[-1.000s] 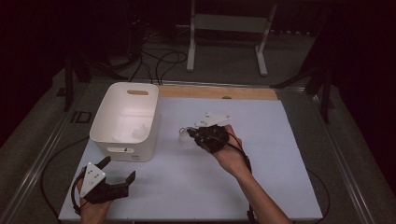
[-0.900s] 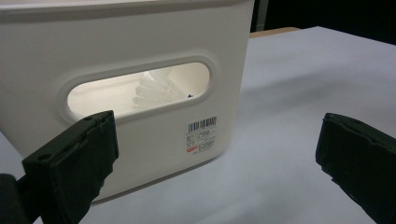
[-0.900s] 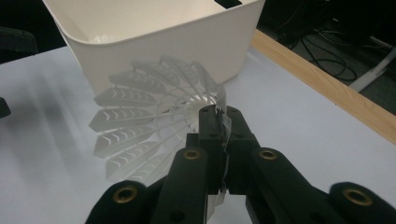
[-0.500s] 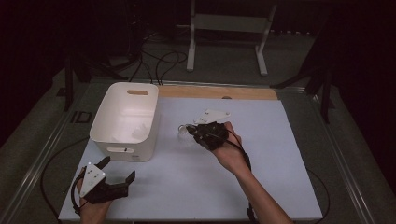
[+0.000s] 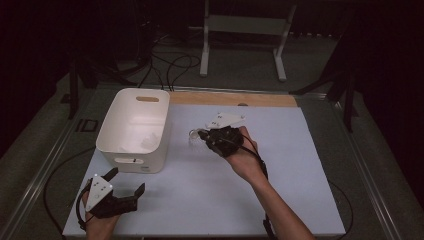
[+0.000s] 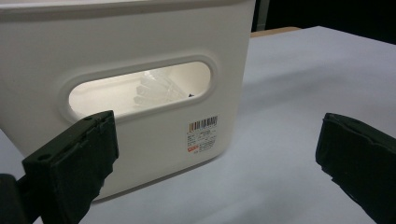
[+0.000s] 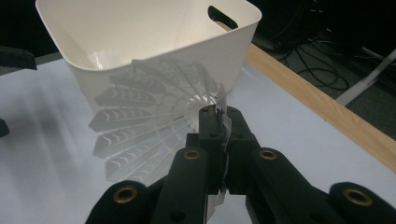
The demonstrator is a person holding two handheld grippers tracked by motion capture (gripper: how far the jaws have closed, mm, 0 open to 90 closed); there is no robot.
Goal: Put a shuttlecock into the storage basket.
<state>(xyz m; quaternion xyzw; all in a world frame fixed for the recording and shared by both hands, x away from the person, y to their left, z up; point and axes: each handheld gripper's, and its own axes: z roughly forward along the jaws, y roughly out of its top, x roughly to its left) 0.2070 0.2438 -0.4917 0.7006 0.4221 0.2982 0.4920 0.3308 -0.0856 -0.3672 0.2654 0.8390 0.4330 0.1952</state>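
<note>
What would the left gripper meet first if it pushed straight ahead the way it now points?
Probably the white plastic bin: its near wall with the oval handle slot stands just beyond the left gripper, whose jaws are wide open. How near is unclear.

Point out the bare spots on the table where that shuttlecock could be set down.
Free: the table right of the right gripper, and between both grippers. Crowded: the bin and left gripper at the left.

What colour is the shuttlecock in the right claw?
White, translucent feathered skirt; the shuttlecock shows best in the right gripper view, clamped by the right claw.
</note>
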